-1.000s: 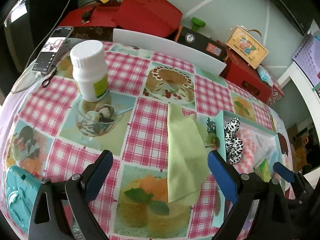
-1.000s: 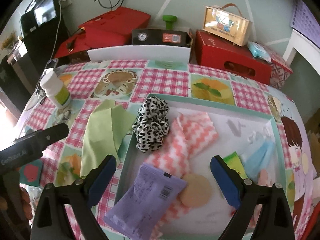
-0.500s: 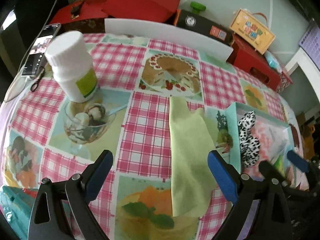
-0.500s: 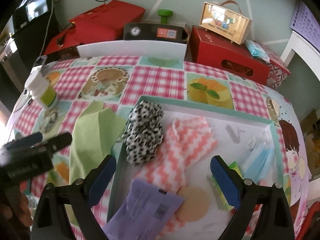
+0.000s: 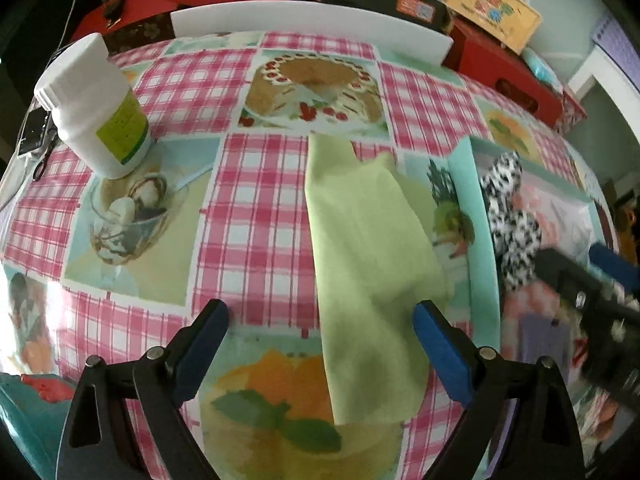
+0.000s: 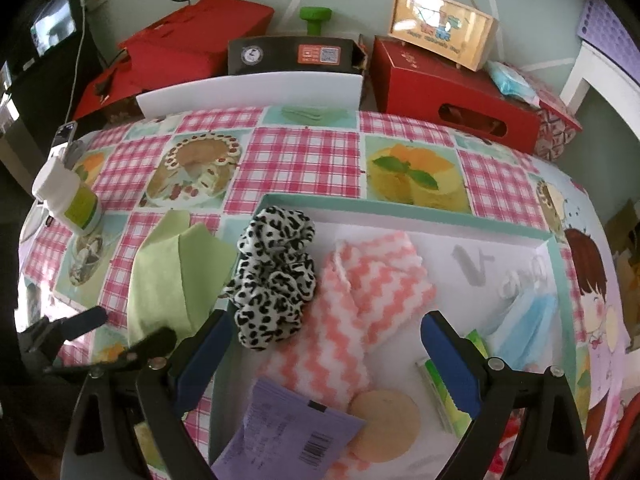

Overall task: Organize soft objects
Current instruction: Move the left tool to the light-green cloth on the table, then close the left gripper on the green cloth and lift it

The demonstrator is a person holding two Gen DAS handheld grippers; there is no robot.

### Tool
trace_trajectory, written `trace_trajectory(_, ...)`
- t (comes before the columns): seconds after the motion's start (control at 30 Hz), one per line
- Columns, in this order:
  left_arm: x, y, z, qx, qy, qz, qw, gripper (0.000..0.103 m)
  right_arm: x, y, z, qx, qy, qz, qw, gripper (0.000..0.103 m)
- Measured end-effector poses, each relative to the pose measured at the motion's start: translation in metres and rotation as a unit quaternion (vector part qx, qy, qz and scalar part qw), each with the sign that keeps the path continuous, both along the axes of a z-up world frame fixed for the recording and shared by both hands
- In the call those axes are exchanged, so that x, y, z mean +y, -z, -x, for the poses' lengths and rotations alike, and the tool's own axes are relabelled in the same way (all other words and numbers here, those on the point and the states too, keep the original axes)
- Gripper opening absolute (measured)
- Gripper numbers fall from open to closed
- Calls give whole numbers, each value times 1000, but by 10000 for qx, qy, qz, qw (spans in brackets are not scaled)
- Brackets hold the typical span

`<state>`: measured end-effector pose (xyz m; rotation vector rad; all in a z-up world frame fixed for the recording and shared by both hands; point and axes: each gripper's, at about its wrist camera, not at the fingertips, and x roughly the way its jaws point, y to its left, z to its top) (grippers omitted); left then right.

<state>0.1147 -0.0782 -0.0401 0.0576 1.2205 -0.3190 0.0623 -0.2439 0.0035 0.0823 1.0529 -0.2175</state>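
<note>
Left wrist view: left gripper [image 5: 320,316], jaws spread, hovers over the green cloth [image 5: 368,264] lying left of the tray [image 6: 400,206]. Right gripper [image 6: 326,330], jaws spread, holds nothing. Likely next: pinch the cloth's near edge.

Green cloth [image 5: 368,272] flat beside tray [image 5: 462,168]
</note>
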Motion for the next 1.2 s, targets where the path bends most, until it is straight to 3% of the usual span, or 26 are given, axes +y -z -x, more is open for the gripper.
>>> trace_trajectory(0.07, -2, 1, 7, -14, 80, -91, 9999, 94, -3, -1, 2, -18, 39, -20, 10000, 97)
trace_trajectory(0.17, -11, 2, 17, -171, 239, -436, 9986, 79, -9, -2, 4, -32, 100, -67, 9999, 97)
trace_trajectory(0.27, -20, 0, 24, -272, 464, -406, 9977, 56, -14, -3, 6, -49, 161, -109, 9998, 97)
trace_trajectory(0.4, -29, -2, 33, -267, 760, -204, 9965, 12, -18, -5, 9, -98, 199, -148, 9996, 97)
trace_trajectory(0.43, -30, -3, 34, -231, 776, -129, 9966, 6, -18, -5, 9, -99, 204, -156, 9996, 97)
trace_trajectory(0.73, -14, -8, 26, -23, 701, 524, 9962, 4, -18, -3, 8, -79, 200, -178, 9996, 97)
trace_trajectory(1.2, 10, -59, 19, -735, 589, 1446, 9850, 3, 2, -10, 7, -398, -189, -41, 9990, 97)
